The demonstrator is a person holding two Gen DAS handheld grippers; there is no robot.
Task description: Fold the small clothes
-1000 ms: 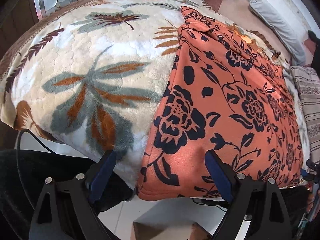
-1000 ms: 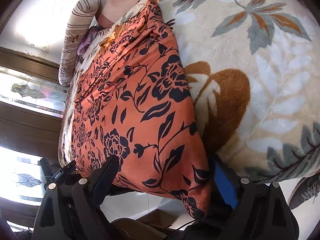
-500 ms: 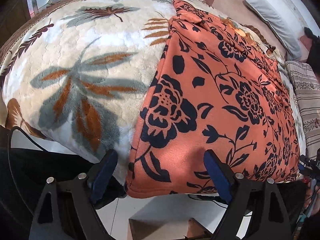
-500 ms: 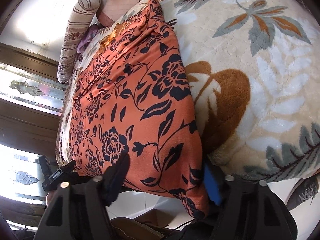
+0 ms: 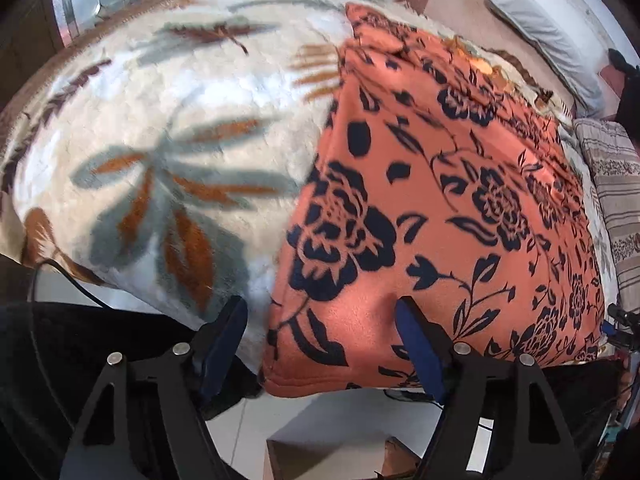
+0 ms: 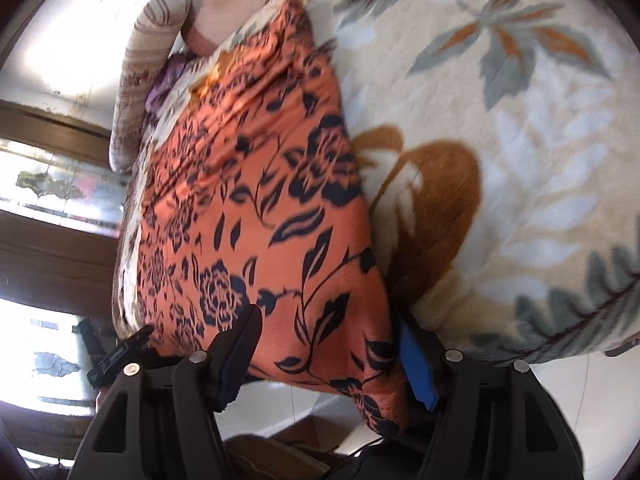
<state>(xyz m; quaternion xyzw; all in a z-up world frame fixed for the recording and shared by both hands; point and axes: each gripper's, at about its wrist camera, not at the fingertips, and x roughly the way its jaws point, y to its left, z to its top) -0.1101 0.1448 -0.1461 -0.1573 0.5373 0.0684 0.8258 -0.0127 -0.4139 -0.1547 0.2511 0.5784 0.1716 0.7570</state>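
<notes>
Orange floral garment (image 5: pixel 460 208) — spread flat on leaf-print blanket (image 5: pixel 168 168).

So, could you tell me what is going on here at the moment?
A person is working with two hand-held grippers at the near edge of an orange floral garment lying flat on a leaf-patterned blanket. The left gripper straddles one near corner and its jaws have just been closing. The right gripper has the other corner between its fingers. No fold has been made yet.

The garment (image 5: pixel 460 208) lies flat on the blanket (image 5: pixel 180 168), reaching the bed's near edge. Pillows (image 5: pixel 540 28) lie along the far edge.
</notes>
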